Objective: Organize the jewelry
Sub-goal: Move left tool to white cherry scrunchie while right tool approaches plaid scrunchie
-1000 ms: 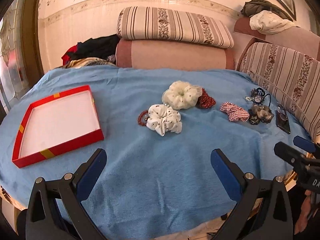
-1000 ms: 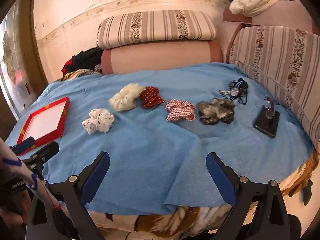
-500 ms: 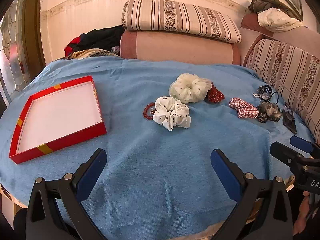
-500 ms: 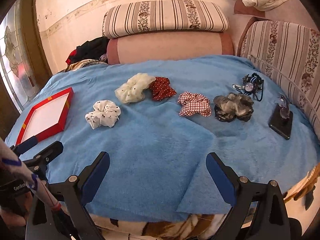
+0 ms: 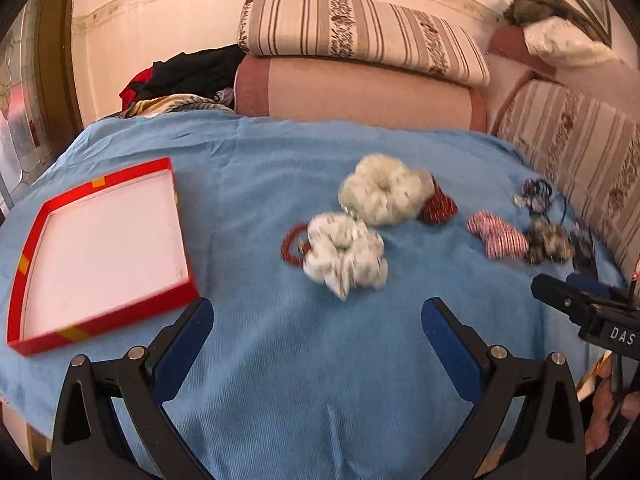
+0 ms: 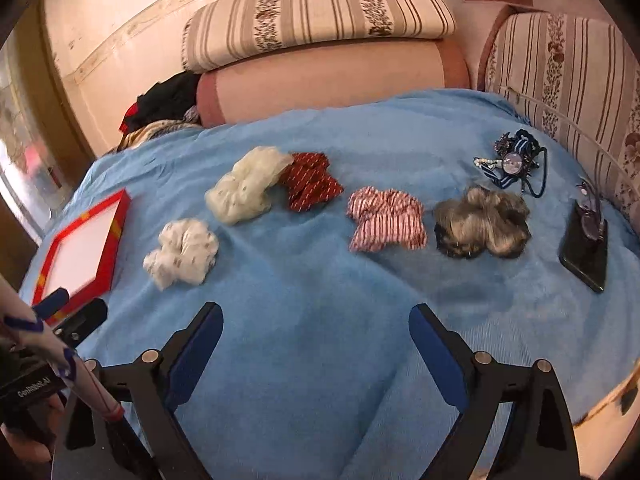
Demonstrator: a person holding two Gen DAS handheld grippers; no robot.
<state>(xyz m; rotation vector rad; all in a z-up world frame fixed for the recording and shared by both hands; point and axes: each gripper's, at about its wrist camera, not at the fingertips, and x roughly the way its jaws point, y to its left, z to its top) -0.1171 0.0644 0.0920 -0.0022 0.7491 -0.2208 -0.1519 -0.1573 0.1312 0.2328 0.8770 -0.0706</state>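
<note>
A red-rimmed white tray (image 5: pixel 100 240) lies at the left of the blue cloth (image 5: pixel 312 380), also in the right wrist view (image 6: pixel 86 248). A white dotted scrunchie (image 5: pixel 344 256) lies mid-table with a red bead bracelet (image 5: pixel 290 246) beside it. Behind are a cream scrunchie (image 5: pixel 384 194) and a dark red one (image 5: pixel 438 206). A red checked scrunchie (image 6: pixel 386 218), a grey one (image 6: pixel 480 222) and a tangle of blue jewelry (image 6: pixel 512 162) lie to the right. My left gripper (image 5: pixel 316 332) and right gripper (image 6: pixel 316 332) are both open and empty, above the near cloth.
A black phone (image 6: pixel 584 246) with an ornament on it lies at the far right. Striped sofa cushions (image 5: pixel 356 36) stand behind the table and along the right (image 6: pixel 572 80). Dark clothes (image 5: pixel 188 76) are piled at the back left.
Both grippers have moved forward over the table, so the scrunchies and tray look closer. Both stay open. Nothing on the cloth has moved.
</note>
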